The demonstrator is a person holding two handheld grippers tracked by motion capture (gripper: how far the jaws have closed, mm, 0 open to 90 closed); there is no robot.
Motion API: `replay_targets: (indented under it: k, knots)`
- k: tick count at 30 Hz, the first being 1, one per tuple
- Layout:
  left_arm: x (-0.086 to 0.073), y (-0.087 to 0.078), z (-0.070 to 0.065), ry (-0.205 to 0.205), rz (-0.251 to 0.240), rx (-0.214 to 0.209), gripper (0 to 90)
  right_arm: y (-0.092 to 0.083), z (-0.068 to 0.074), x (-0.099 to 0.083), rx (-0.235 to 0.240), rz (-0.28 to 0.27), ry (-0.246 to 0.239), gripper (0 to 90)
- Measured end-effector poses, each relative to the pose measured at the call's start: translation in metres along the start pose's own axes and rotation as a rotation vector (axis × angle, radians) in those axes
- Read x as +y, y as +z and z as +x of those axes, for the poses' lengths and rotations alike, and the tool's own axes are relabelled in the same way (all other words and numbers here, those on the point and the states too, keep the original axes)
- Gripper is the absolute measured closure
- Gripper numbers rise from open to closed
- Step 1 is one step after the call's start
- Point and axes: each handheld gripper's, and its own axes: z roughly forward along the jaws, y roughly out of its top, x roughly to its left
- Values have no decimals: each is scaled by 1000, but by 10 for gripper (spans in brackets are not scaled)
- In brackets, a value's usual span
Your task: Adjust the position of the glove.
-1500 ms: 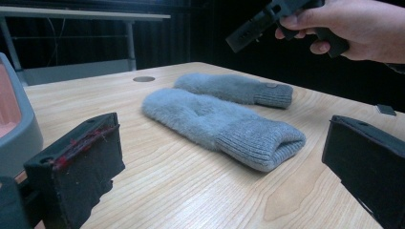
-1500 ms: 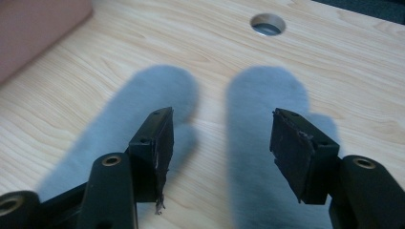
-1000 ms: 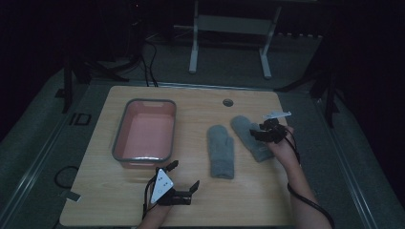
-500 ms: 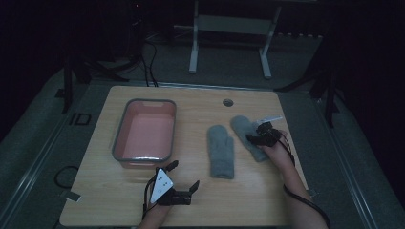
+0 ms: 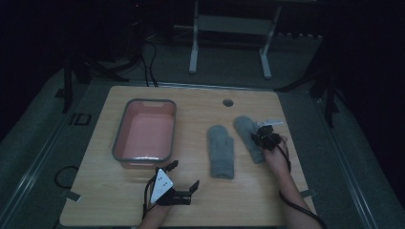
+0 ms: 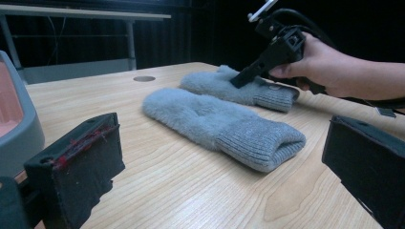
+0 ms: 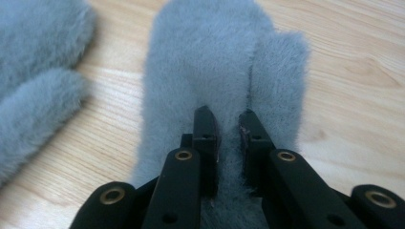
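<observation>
- The high view takes in the whole worktop [image 5: 119,200]: a pink tub [image 5: 144,132] with a grey rim at the left, and two grey mittens side by side right of centre, near each other but apart.
- The right gripper view shows the pinch itself: the right claw [image 7: 228,125] has a fold of fluffy pile of the right mitten [image 7: 215,62] squeezed between its two black jaws. The other mitten's [image 7: 33,76] edge lies at the left of that view.
- The left gripper view gives the low side angle: the nearer mitten [image 6: 224,126] lies flat with its ribbed cuff toward the camera, and beyond it the right hand [image 6: 325,67] presses its claw steeply down into the far mitten [image 6: 239,88].
- Against a second ago, the right claw has come down from above the mitten onto it; its jaws have just been closing, with mitten pile between them.
- The left claw [image 5: 184,179] stands wide, holding nothing, above bare wood near the front edge, unmoved since earlier.
</observation>
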Motion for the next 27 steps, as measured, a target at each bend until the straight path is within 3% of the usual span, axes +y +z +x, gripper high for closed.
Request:
replay_targets:
  k: [8,12,18,27]
  knots:
    - [0,0,0,0,0,2,1,-33,10,14,-72,-36,108,810]
    - [0,0,0,2,1,1,1,-53,19,26,-79,-70,152,810]
    - [0,0,0,3,2,1,1,-75,42,35,-68,-112,216,810]
    - [0,0,0,0,1,0,1,-80,80,42,-5,-136,270,810]
